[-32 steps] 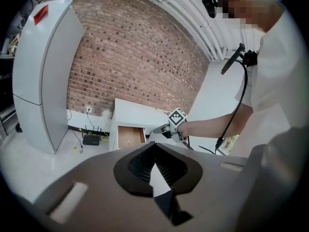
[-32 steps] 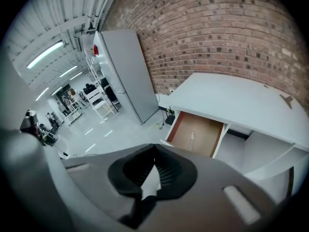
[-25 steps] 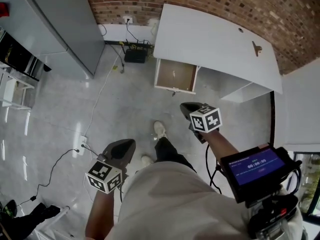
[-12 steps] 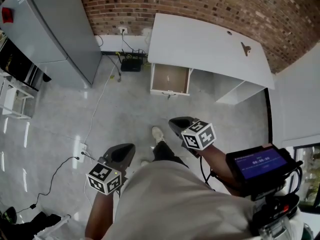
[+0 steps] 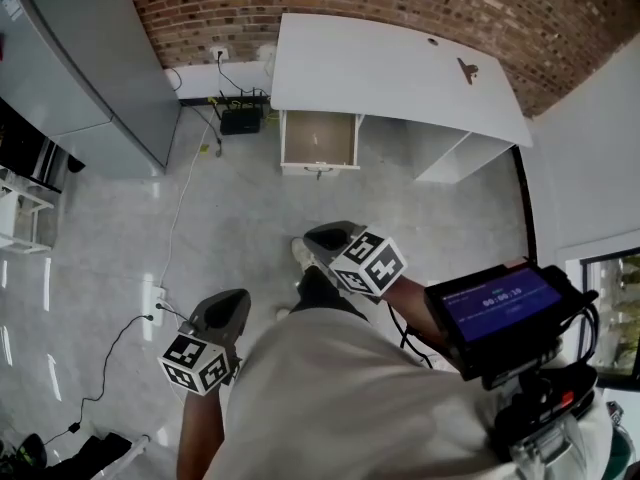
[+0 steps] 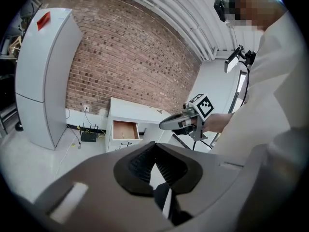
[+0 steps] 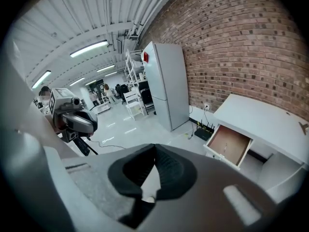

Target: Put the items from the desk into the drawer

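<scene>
**Well back from the desk, both grippers empty**

Far left, a fridge (image 5: 90,58) is standing against the brick wall. A router (image 5: 240,120) and loose cables are lying on the floor between it and the desk (image 5: 370,68).

The left gripper (image 5: 238,298) is hanging low at our side. Its fingers are pressing together tip to tip, with nothing between them.

The drawer (image 5: 300,150) is sitting pulled out under the desk's left end. One small pale thing is lying inside it, too small for us to name.

The right gripper (image 5: 318,234) is pointing roughly toward the drawer, well apart from it. Its fingers are also meeting at the tips and pinching nothing.

We are seeing a mostly bare white desktop. The one clear item (image 5: 467,68) is lying near the right end, toward the wall side, and it is small, dark and irregular in outline. We cannot tell what it is from here. A dot (image 5: 432,40) a little to its left may be a hole or a second small thing.

We are judging the item light and probably stiff, and thin enough to skid on the smooth top. Closing across its narrowest part looks like the best hold.

Far right, a screen (image 5: 495,313) is glowing blue.
</scene>
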Demonstrator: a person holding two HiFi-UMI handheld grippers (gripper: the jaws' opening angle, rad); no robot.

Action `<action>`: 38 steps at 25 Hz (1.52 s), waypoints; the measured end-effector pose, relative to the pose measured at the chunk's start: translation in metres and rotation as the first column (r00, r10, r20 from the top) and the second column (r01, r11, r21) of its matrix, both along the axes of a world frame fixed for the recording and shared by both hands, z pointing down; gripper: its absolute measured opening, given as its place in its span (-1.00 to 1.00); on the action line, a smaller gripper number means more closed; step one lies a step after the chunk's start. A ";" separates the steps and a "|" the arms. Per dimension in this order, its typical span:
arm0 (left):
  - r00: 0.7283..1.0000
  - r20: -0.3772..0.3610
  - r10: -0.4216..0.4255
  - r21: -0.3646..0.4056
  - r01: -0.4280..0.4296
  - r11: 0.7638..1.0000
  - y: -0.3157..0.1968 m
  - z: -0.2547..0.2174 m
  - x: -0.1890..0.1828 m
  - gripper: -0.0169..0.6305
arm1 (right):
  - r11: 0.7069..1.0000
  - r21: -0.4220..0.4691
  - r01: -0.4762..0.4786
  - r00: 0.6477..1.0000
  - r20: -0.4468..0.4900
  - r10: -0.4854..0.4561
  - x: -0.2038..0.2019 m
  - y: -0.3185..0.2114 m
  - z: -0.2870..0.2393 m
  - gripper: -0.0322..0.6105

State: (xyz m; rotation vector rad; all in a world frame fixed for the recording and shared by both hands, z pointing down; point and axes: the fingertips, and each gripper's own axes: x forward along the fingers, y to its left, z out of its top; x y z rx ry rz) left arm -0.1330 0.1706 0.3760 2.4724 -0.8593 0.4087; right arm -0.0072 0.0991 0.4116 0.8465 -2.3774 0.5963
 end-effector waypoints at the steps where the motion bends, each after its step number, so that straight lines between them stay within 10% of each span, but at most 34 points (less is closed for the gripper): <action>1: 1.000 0.001 -0.004 -0.004 0.004 1.000 0.002 0.001 -0.001 -0.92 | 1.000 0.003 0.009 1.000 -0.001 -0.009 -0.002 0.001 -0.001 -0.89; 38: 1.000 0.000 -0.006 -0.030 0.006 1.000 0.016 0.000 0.006 -0.92 | 0.992 0.069 0.109 0.992 -0.071 -0.104 -0.018 0.011 -0.006 -0.89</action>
